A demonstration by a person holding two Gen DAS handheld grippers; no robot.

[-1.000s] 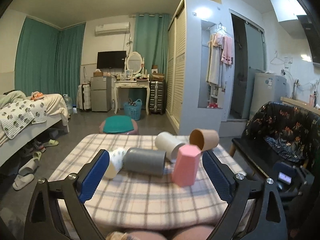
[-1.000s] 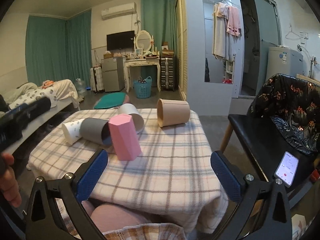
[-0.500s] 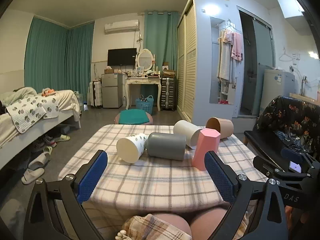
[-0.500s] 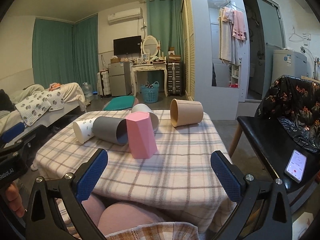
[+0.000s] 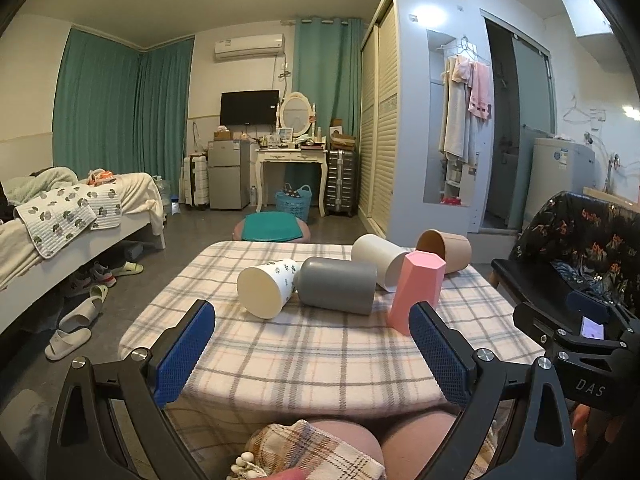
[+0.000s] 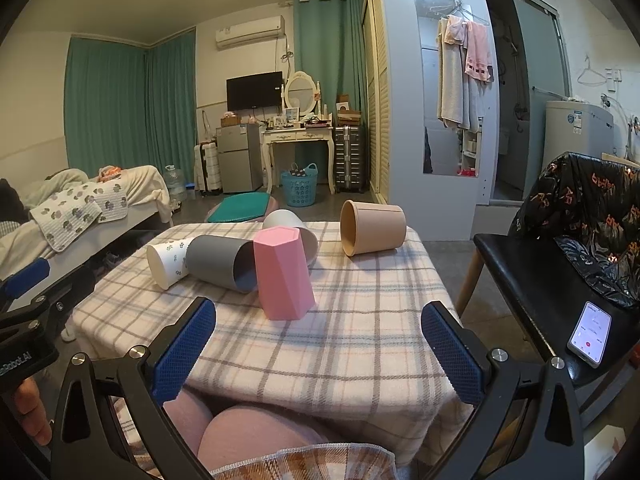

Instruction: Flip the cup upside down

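Five cups sit on the checked tabletop (image 5: 320,360), and only the pink cup (image 6: 284,276) stands on its mouth, nearer the front edge than the rest. The other four lie on their sides toward the back: the patterned white cup (image 5: 266,288) nearest the left edge and touching the grey cup (image 5: 338,285), the plain white cup (image 5: 380,256) behind it, and the tan cup (image 6: 372,232) alone by the back right corner.

Both tools are empty. The left gripper (image 5: 312,356) and the right gripper (image 6: 318,356) each hang short of the front edge with their blue pads spread wide, closed on nothing.

My worry is the crowding. The cups lying down are round, so a pad nudging one could roll it into its neighbour or off the cloth; the tan one lies closest to an edge. A reach for the grey cup could also knock the pink one over, since it stands just in front of it.

Compared with a second ago, both grippers have drawn back toward the person's knees, so more tablecloth shows ahead of them, while the cups keep their places.
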